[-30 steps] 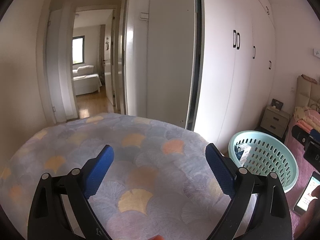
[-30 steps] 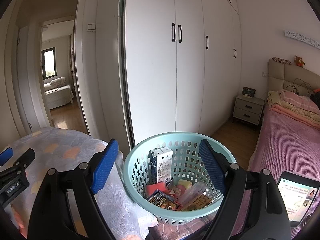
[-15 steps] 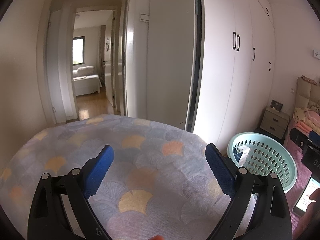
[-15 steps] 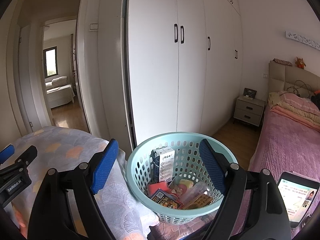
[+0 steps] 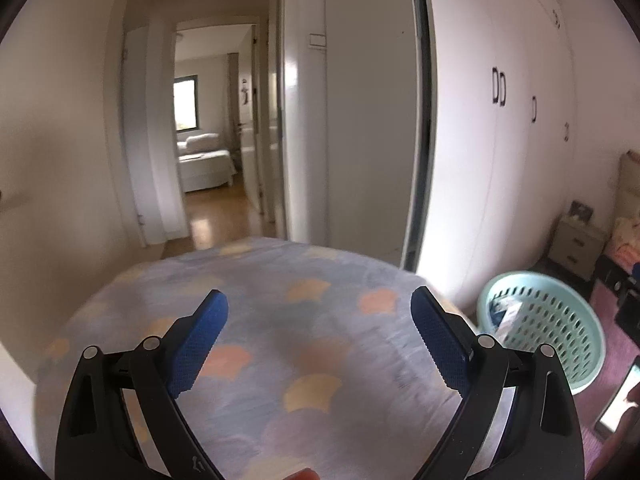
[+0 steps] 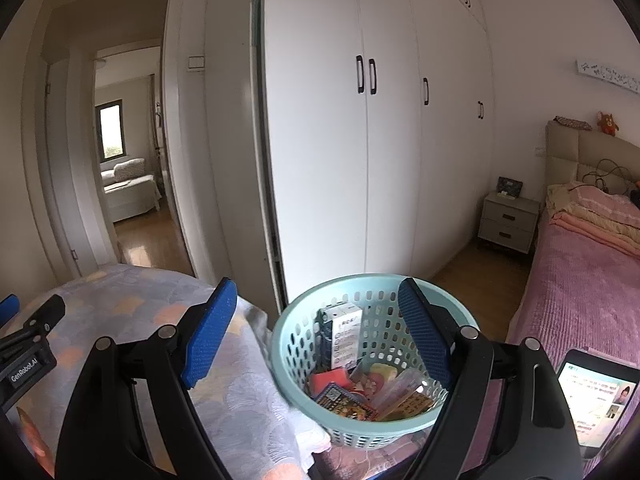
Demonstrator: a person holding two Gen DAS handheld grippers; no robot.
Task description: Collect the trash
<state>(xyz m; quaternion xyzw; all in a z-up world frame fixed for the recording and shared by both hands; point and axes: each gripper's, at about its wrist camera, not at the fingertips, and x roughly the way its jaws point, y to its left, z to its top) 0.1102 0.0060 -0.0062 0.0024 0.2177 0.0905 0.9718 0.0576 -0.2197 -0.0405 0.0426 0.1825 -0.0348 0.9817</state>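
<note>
Trash: a white carton (image 6: 346,332), a red packet (image 6: 331,380), a printed wrapper (image 6: 347,402) and other packaging are seen piled inside the basket; no loose trash is visible on the patterned cover.
Basket: a light-green perforated basket (image 6: 294,368) is set at the near corner of the pink bed (image 6: 580,300), just beside the right edge of the patterned cover (image 6: 240,400). In the left wrist view it is seen at the far right (image 5: 560,312).
Right tool: the right tool (image 6: 316,334) is held with its blue pads spread wide and nothing between them; the basket is framed behind it, untouched.
Left tool: the left tool (image 5: 320,336) is likewise spread wide and empty, above the middle of the patterned cover (image 5: 280,320).
Phone: a lit phone (image 6: 596,388) is lying on the pink bed, near the basket.
Task status: collection is judged to be nearly or fully complete.
Risk, tipping: the basket could be tipped off the bed corner if its rim is struck by a pad, since the bedding is soft.
Risk, snagging: the patterned cover could be dragged if a low pass is made by the left tool.
Risk, phone: the phone could be knocked if the right tool is swung to the right.
</note>
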